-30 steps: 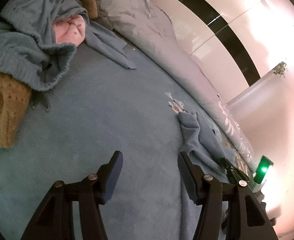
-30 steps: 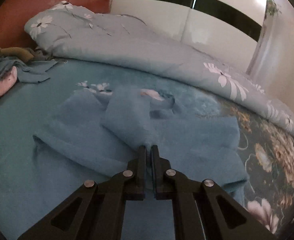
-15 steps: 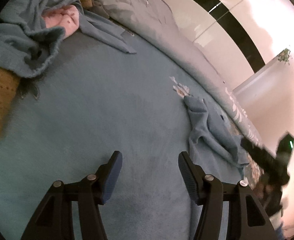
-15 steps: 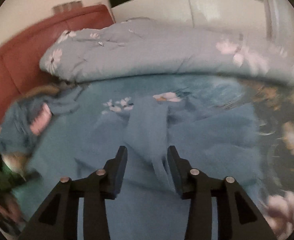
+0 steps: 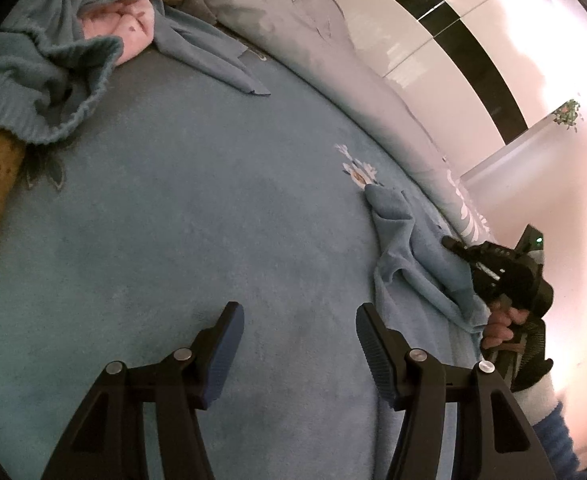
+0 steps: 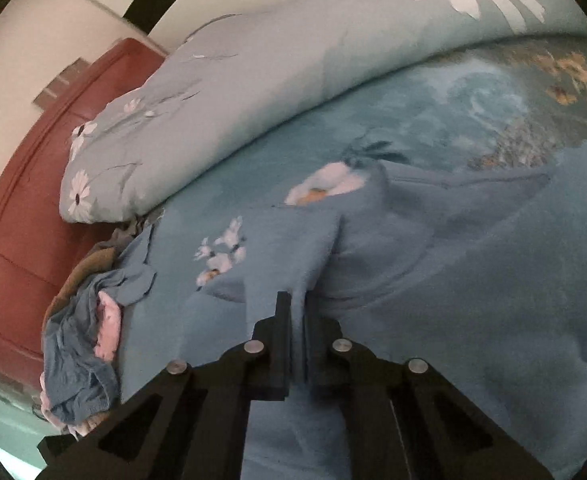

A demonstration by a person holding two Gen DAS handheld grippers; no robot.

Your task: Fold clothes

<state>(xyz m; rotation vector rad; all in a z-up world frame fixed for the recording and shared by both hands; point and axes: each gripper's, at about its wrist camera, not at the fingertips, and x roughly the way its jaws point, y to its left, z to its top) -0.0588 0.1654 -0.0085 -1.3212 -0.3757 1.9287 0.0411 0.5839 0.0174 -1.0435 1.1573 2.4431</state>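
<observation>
Well, I see the wide blue plush bedspread [image 5: 197,208] filling both views, with a rolled pale floral quilt [image 6: 253,80] along its far edge. On it lies the soft blue fleece garment [image 6: 453,272], rumpled. My right gripper [image 6: 298,300] is clenched on a raised fold of that garment. My left gripper [image 5: 299,340] hangs released above bare bedspread, nothing between its fingers.
</observation>
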